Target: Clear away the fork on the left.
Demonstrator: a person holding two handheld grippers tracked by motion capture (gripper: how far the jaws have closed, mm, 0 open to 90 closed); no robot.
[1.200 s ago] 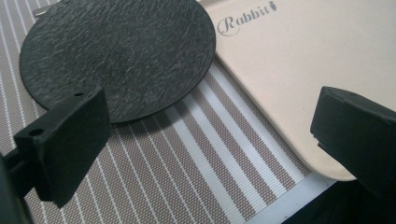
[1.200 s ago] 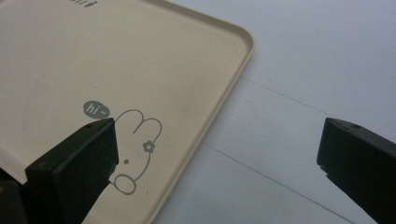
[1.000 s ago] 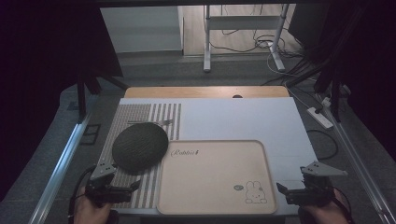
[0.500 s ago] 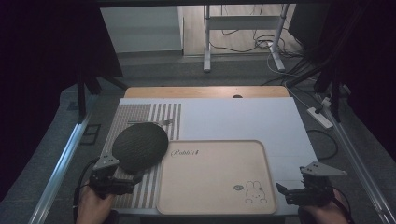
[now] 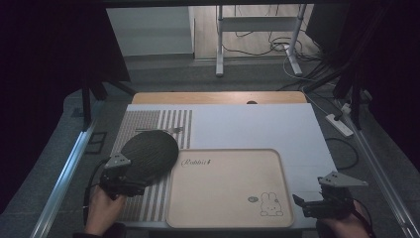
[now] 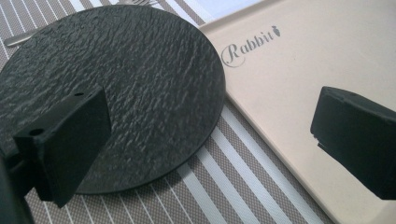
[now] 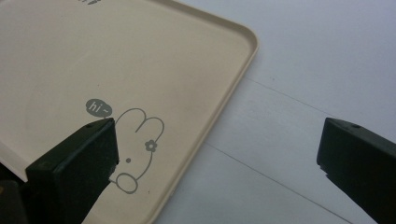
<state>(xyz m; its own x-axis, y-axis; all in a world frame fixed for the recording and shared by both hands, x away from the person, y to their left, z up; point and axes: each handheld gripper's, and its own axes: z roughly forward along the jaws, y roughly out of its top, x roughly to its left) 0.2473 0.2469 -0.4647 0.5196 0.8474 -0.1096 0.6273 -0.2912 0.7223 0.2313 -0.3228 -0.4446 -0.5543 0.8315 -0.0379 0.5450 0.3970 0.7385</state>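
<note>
A round black textured plate lies on a grey striped placemat, its right edge just over the rim of a beige tray printed with "Rabbit" and a bunny. My left gripper stands open at the plate's near edge, one jaw over the plate and the other over the tray. At the tray's near right corner my right gripper is open and holds nothing. A fork peeks out behind the plate.
The placemat and tray rest on a white tabletop with a wooden strip at its far edge. Metal rails run along both sides. On the floor to the right lies a power strip with cables.
My left gripper has moved forward and slightly right, up to the plate's near edge. The right gripper has barely shifted. Both stay open.
</note>
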